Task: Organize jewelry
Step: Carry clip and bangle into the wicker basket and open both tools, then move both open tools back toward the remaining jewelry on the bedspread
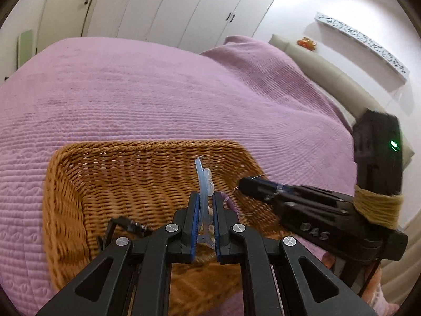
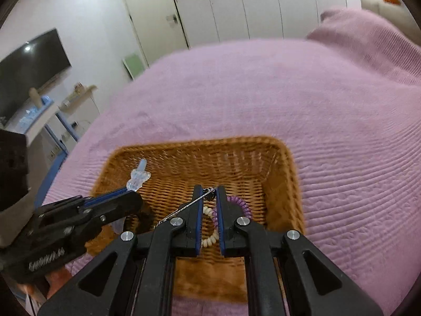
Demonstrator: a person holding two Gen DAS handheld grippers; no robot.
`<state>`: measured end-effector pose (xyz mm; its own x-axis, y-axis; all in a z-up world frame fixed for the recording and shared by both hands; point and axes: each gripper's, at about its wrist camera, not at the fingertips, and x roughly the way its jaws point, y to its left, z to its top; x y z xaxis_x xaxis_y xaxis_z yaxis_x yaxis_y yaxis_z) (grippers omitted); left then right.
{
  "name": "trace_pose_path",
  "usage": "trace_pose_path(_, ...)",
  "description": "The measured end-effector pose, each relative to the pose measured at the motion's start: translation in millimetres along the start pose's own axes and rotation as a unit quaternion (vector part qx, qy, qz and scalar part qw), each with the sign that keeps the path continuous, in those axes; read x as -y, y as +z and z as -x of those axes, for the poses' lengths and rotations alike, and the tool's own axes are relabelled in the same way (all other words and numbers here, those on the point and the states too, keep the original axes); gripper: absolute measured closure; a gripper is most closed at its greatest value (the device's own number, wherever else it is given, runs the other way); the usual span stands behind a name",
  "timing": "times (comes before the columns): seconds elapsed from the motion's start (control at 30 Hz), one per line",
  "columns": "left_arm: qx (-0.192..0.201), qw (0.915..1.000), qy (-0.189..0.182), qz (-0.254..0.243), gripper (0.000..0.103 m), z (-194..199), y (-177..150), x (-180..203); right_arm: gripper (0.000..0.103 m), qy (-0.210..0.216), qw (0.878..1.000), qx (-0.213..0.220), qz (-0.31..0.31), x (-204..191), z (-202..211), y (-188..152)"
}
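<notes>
A brown wicker basket (image 1: 147, 158) (image 2: 284, 158) sits on the purple bedspread. My left gripper (image 1: 205, 197) is shut on a pale blue translucent hair clip (image 1: 204, 181) and holds it upright over the basket; the clip also shows in the right wrist view (image 2: 138, 177). My right gripper (image 2: 209, 192) is shut on a thin silver chain with a dark pendant (image 2: 209, 192), also over the basket. A purple coil band (image 2: 240, 204) and a cream bead bracelet (image 2: 209, 237) lie in the basket below it. The right gripper shows in the left wrist view (image 1: 246, 184).
The purple bedspread (image 1: 171, 92) spreads around the basket, with a pillow hump (image 1: 252, 52) and beige headboard (image 1: 329, 71) at the right. White wardrobes (image 2: 250, 5) stand behind. A TV (image 2: 29, 63) and shelves are at the far left.
</notes>
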<state>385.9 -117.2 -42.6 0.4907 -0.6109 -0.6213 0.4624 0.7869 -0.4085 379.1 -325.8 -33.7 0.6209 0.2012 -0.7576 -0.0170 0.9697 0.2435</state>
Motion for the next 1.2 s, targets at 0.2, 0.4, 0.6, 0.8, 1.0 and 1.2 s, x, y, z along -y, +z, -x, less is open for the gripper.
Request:
trace_pose_path(0.2,-0.019,0.9994,0.028,-0.008,0.093,-28,2,-1,0.092,-0.015,0.999,-0.038,-0.009,6,-37,4)
trace_pose_path(0.4,-0.041,0.9985,0.036,-0.012,0.089,-45,-2,-2,0.090,-0.010,0.998,-0.056,-0.010,7,-45,-1)
trace_pose_path(0.6,-0.028,0.9990,0.029,-0.021,0.057,-26,-8,10,0.066,0.009,0.998,-0.058,-0.019,16,-28,-12)
trace_pose_path(0.8,-0.009,0.9997,0.008,-0.023,0.057,12,-15,20,0.063,0.024,0.998,-0.052,-0.023,22,6,-35)
trace_pose_path(1.0,0.020,0.9991,-0.002,-0.038,0.057,69,-37,31,0.063,0.042,0.999,-0.023,-0.025,20,55,-60)
trace_pose_path(1.2,0.052,0.9974,0.003,-0.049,0.050,128,-68,37,0.063,0.056,0.998,0.012,-0.012,12,103,-86)
